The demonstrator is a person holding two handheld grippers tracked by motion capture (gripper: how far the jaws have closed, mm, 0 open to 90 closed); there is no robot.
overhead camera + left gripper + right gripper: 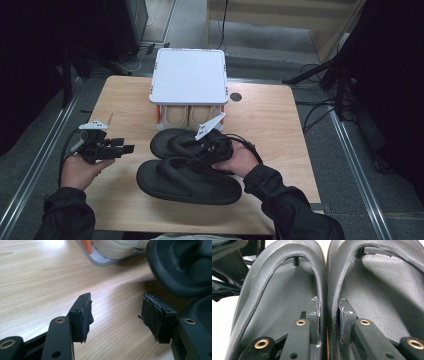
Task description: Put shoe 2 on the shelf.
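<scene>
Right gripper view: right tongs [329, 315] pinch the straps of 2 black sandals [287, 297] together; left tongs [116, 315] gape empty above the tabletop [37, 277].

Dark, matte, loose-fitting sleeves on both forearms, cuffs at the wrists. Left gripper [127, 148]: black body, grey three-cornered plate on top, pale cable trailing off. Right gripper [196, 156]: black, same grey plate, black cable looped behind. Jaws are flat black bars with brass-ringed holes and dark screws; pads [84, 315] wrapped in frayed black tape.
</scene>
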